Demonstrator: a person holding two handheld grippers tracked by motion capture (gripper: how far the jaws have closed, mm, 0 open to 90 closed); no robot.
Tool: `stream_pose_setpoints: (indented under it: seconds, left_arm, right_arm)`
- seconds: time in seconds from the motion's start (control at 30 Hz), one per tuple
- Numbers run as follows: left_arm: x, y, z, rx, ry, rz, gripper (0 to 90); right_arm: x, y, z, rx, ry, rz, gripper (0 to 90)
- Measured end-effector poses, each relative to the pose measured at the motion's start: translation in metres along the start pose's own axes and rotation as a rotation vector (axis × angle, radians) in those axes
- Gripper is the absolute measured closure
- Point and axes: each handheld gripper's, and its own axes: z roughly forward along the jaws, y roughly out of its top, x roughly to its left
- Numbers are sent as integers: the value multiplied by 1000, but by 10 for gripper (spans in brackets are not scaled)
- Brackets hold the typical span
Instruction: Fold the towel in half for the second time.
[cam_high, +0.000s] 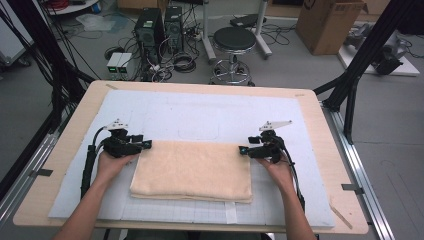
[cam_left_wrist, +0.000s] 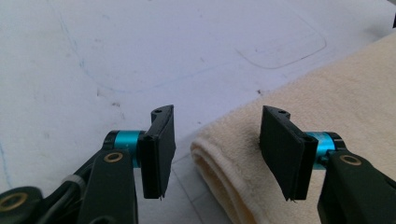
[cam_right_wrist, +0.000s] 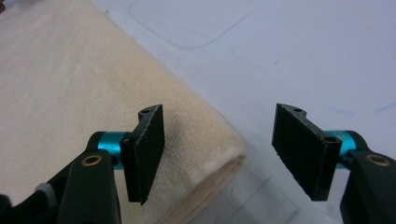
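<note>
A folded cream towel lies flat on the white mat in the middle of the table. My left gripper sits at the towel's far left corner, jaws open. In the left gripper view the towel's folded corner lies between and under the jaws of the left gripper, with no pad pressing on it. My right gripper is at the far right corner, also open. In the right gripper view the towel's corner lies below the spread jaws of the right gripper.
The wooden table shows around the mat. A faint rounded-rectangle outline is drawn on the mat beyond the towel. Off the table stand a black stool, computer towers with cables, and a cardboard box.
</note>
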Motion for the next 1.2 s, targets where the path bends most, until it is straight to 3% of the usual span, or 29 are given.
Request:
stream_pose_setpoints:
  seconds: [0.07,0.13,0.3,0.53,0.6,0.67,0.77,0.9,1.0,1.1,1.2]
  left_arm:
    - [0,-1,1,15,-10,8,474]
    - [1,-2,3,28,-24,-4,491]
    - [5,-4,5,54,-62,-74,522]
    - [3,-3,6,63,-56,-70,580]
    - [3,-3,6,58,-58,-77,582]
    - [3,-3,5,52,-39,-59,542]
    - [1,-3,6,44,-4,-36,453]
    - [0,-3,6,46,-1,-36,452]
    - [-1,-4,7,48,-31,-37,537]
    - [-4,-6,8,40,-17,-27,583]
    - [-4,-6,8,43,-41,-44,661]
  right_arm:
    - [-1,-3,4,33,9,-1,374]
    - [1,-5,5,23,21,-10,429]
    - [-1,-7,7,37,52,18,486]
    - [-3,-7,8,40,75,32,580]
    - [-4,-7,7,41,81,38,579]
    - [-5,-7,5,31,85,47,540]
    - [-4,-6,6,34,37,34,453]
    - [-1,-6,7,41,9,36,446]
    - [-1,-6,7,43,44,53,548]
    - [0,-6,8,47,55,57,606]
    - [1,-6,7,52,72,65,684]
